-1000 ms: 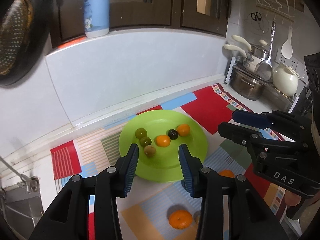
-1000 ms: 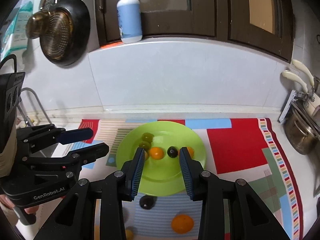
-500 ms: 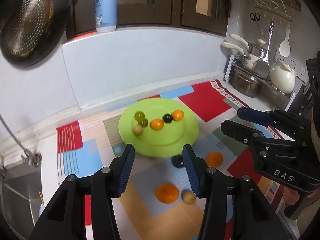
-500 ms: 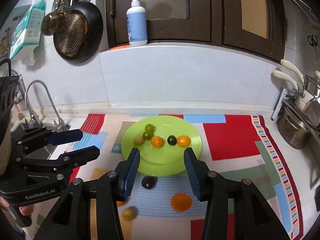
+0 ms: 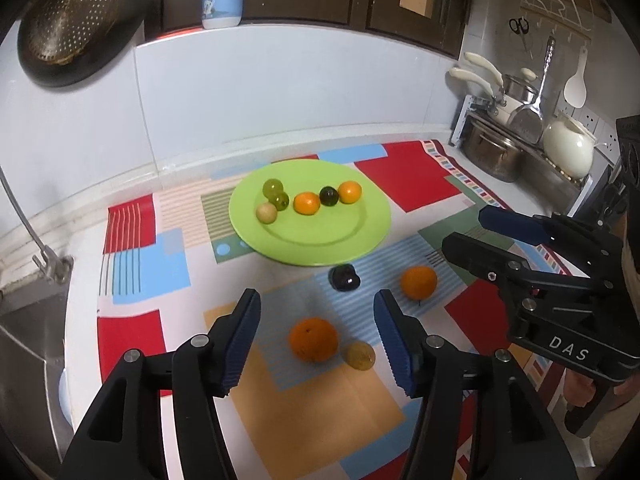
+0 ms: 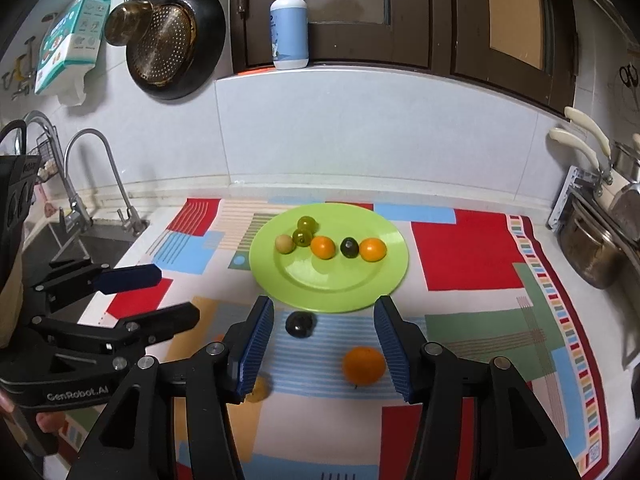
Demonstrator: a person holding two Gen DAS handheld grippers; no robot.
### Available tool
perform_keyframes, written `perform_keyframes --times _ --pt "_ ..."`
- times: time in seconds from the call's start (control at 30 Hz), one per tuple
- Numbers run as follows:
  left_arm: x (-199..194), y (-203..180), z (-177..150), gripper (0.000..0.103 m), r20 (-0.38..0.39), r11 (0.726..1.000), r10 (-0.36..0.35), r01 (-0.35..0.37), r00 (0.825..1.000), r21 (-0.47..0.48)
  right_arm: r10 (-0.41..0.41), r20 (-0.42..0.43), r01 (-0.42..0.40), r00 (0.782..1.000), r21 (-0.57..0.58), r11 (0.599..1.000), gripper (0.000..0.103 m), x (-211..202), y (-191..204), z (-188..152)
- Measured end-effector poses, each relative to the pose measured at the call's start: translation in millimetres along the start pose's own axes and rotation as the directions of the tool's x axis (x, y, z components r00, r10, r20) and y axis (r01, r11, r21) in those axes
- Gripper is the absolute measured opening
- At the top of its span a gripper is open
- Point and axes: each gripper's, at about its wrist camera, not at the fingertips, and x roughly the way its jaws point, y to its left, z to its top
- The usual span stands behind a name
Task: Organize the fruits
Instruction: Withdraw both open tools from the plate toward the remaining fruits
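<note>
Left wrist view: the left tool [image 5: 318, 336] tilts down over the patterned mat [image 5: 132, 264] on the table, its blue-padded jaws half wide, having just been opening, nothing gripped. Between them lie a large orange [image 5: 313, 339] and a small yellowish fruit [image 5: 360, 355]. At 12 o'clock the round green plate [image 5: 320, 236] holds six small fruits. The right tool [image 5: 472, 236] enters at 3 o'clock, partly cut off.

Right wrist view: the right tool [image 6: 324, 340] also slants downward, jaws moderately apart, just opening, empty. A second orange [image 6: 364, 365] sits by its right pad; a dark round fruit [image 6: 300, 324] lies nearer the plate. The yellowish fruit is half hidden behind the left pad.
</note>
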Motion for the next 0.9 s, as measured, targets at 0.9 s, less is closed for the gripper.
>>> perform_keyframes --times 0.9 --pt "26 -14 -44 0.063 0.001 0.997 0.078 -0.078 0.997 0.018 0.017 -0.076 -0.019 0.997 -0.031 0.999 0.053 24 -12 -42"
